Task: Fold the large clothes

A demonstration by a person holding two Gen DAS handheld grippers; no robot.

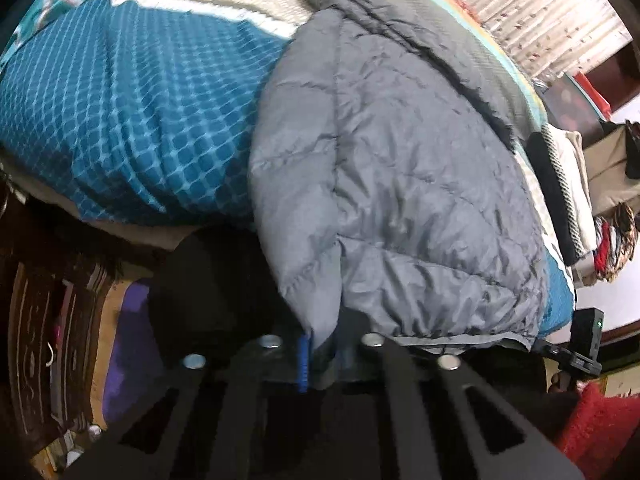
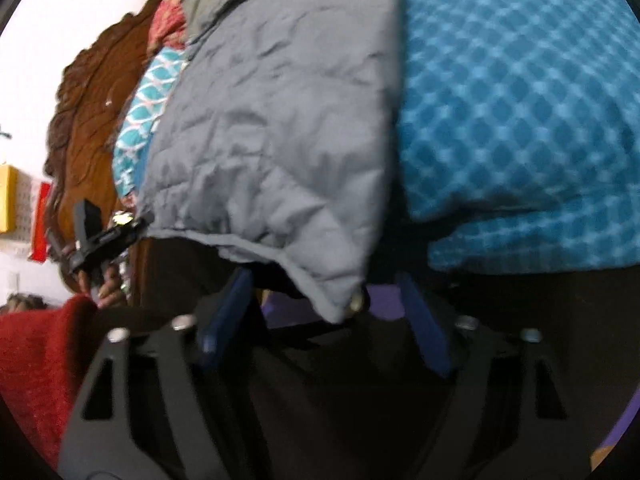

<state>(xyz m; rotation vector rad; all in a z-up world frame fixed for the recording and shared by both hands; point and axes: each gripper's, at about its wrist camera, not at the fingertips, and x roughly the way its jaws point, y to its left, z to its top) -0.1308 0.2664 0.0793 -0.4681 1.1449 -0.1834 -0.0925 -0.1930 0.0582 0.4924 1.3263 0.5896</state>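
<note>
A grey quilted puffer jacket (image 1: 392, 168) lies on a bed, its hem hanging over the near edge. My left gripper (image 1: 316, 352) is shut on the jacket's hem at its lower corner; only one blue pad (image 1: 304, 364) shows beside the pinched fabric. In the right wrist view the same jacket (image 2: 272, 128) hangs over the bed edge, its corner with a metal snap (image 2: 356, 300) between my fingers. My right gripper (image 2: 324, 312) is open, blue pads (image 2: 228, 316) spread wide on either side of the corner. The other gripper (image 2: 100, 236) shows at the left, at the hem's far end.
The bed has a blue diamond-patterned cover (image 1: 132, 120), also seen in the right wrist view (image 2: 512, 112). Folded clothes (image 1: 568, 188) are stacked at the bed's right side. A dark wooden headboard (image 2: 92, 120) stands left. A red sleeve (image 2: 32, 360) is near.
</note>
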